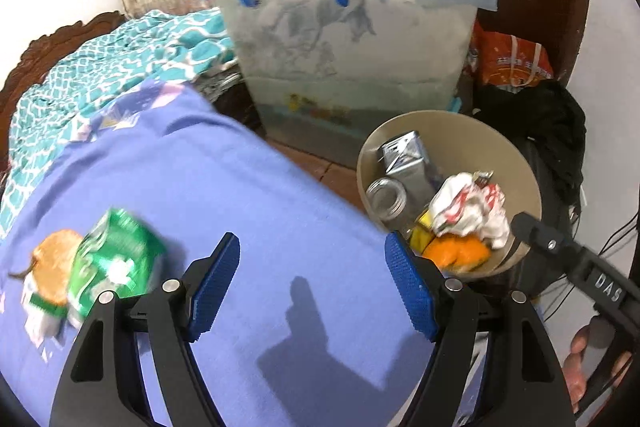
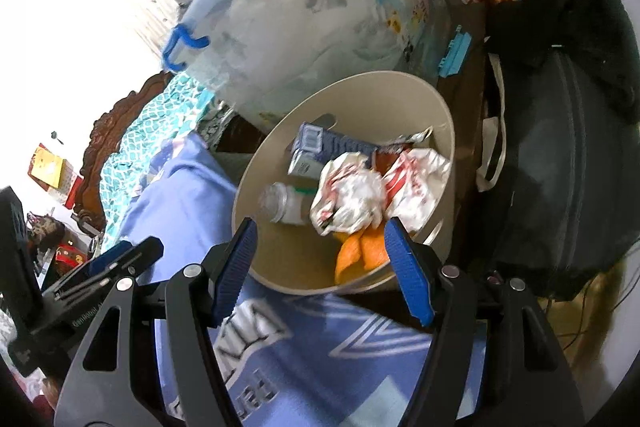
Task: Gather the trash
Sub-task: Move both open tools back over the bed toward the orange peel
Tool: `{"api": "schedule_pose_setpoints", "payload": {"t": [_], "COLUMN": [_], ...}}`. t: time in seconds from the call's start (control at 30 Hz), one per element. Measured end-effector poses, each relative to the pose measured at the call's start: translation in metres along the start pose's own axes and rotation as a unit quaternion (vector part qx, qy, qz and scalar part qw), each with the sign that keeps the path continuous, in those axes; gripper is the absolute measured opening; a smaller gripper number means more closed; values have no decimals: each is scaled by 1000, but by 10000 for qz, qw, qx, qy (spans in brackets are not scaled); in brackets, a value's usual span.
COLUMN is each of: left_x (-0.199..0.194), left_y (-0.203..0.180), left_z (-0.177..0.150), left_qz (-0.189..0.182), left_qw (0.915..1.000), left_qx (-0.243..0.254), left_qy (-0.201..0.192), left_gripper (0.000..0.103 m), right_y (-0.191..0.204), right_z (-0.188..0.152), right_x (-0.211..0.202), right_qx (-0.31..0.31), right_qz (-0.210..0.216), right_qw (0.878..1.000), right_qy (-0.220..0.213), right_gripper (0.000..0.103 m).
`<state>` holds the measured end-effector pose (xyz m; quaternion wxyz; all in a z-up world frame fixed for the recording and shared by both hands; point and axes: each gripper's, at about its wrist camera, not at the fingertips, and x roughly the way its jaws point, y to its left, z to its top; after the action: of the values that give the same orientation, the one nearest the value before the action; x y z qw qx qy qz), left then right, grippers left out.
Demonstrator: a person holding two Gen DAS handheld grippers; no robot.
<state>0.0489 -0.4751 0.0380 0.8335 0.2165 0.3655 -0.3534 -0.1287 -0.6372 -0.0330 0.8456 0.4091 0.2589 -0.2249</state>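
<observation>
A beige round bin (image 1: 520, 163) stands beside the bed and holds a crumpled white-red wrapper (image 1: 472, 211), a silver carton (image 1: 408, 159), a clear jar (image 1: 386, 197) and orange peel (image 1: 456, 253). A green packet (image 1: 116, 259) and an orange-brown piece of trash (image 1: 52, 263) lie on the blue sheet (image 1: 240, 187) to the left. My left gripper (image 1: 312, 283) is open and empty above the sheet. My right gripper (image 2: 320, 267) is open and empty just over the bin's near rim (image 2: 444, 115), above the wrapper (image 2: 360, 191) and the peel (image 2: 356, 251).
A clear lidded storage box (image 1: 352, 67) with a blue handle stands behind the bin. A black bag (image 2: 568, 167) and an orange bag (image 1: 512, 59) sit to the right. A teal patterned blanket (image 1: 120, 67) lies on the bed's far side.
</observation>
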Motion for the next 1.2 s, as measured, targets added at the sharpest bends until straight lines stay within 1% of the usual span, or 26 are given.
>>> {"api": "schedule_pose_setpoints", "payload": {"t": [0.2,0.37,0.67,0.77,0.87,1.0,1.03,1.07,1.13,1.2], "left_x": [-14,-24,-41,-45,-48,-55,-59,-64,-77,-87], "left_y": [21,40,80,97,119,154,163,171,195,217], "left_z": [-24,-37,-62,-80,-104,-143,-154,-161,-180,-196], "left_qz": [132,201,346,440,545,655,712,706,875,1152], "left_qw": [9998,9993,9976,9967,9950,9911,9900,9895,9860,9809], "left_qx": [-151,-315,-589,-668,-779,-1017,-1055,-1129,-1306,-1466], "left_qy": [71,85,70,141,294,562,600,555,552,547], "left_gripper": [71,71,71,71,71,71,73,73,73,73], "right_y": [18,33,72,85,98,119,127,135,152,171], "right_z": [-13,-19,-33,-40,-47,-59,-62,-66,-75,-87], "right_x": [-9,-14,-16,-14,-10,-2,1,4,11,17], "right_qx": [-75,-153,-438,-526,-633,-813,-887,-969,-1155,-1386], "right_qz": [120,180,286,329,362,428,455,482,557,657], "right_qw": [9999,9997,9985,9979,9969,9945,9934,9921,9887,9837], "right_qy": [10,38,131,202,300,499,567,633,775,938], "right_gripper": [68,68,68,68,68,68,68,68,68,68]}}
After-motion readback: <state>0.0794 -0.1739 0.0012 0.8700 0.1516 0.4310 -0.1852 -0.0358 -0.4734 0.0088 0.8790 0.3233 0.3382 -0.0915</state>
